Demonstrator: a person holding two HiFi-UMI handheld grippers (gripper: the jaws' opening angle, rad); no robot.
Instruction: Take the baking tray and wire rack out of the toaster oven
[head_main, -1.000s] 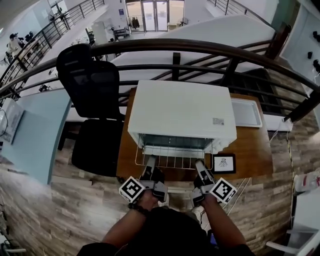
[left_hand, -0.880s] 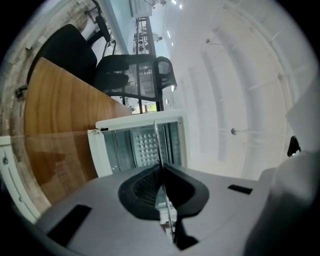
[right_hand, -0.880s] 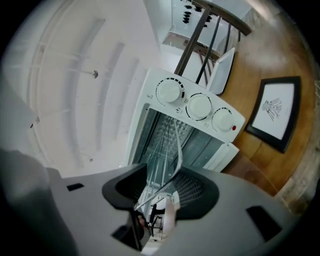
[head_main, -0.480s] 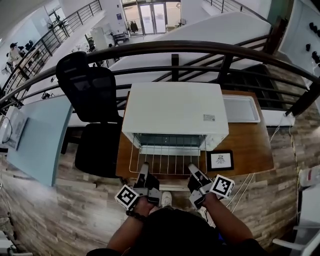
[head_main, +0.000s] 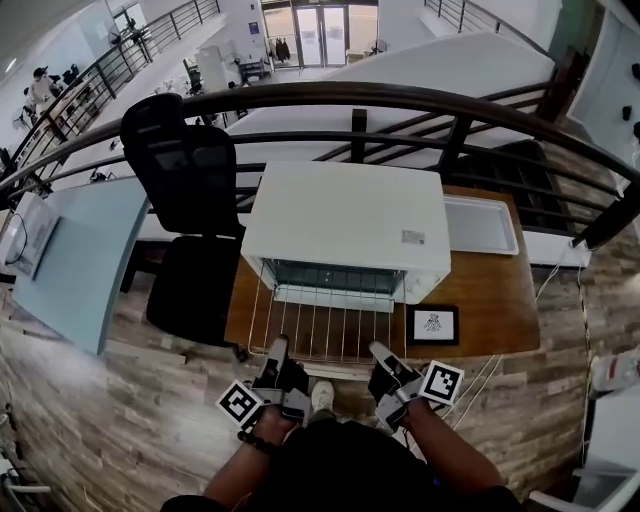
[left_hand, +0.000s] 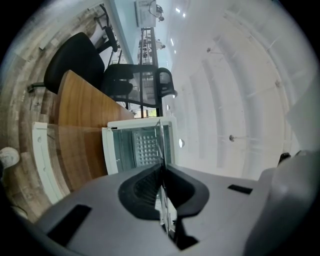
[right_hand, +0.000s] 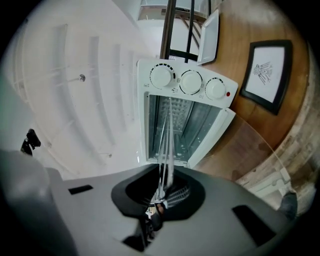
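Gripping wire rack (head_main: 320, 325): L gripper (head_main: 276, 346), R gripper (head_main: 376, 349) fingers clamped | rack part-out of toaster oven (head_main: 345, 220) | baking tray (head_main: 482, 225) beside oven

The brown wooden table (head_main: 497, 300) is carrying a white box-shaped toaster oven (head_main: 345, 225) at centre. A white rectangular tray (head_main: 485, 228) is lying far right, and a black-framed card (head_main: 432, 324) is lying near right.

My left tool (head_main: 276, 347) & right tool (head_main: 378, 352): both grey moulded plastic w/ black finger sections, each w/ a white cube of black square markers at the back, i.e. left cube (head_main: 240, 403) & right cube (head_main: 441, 383). Up close the shell (left_hand: 100, 210) is smooth grey w/ a black scooped recess (left_hand: 186, 192) round the jaws, ribbed black pads (left_hand: 144, 188) inside, rect. dark slots (left_hand: 70, 229) either side. I'm in a dark top (head_main: 340, 470), dark band (head_main: 252, 441) on my left wrist, no long sleeves.
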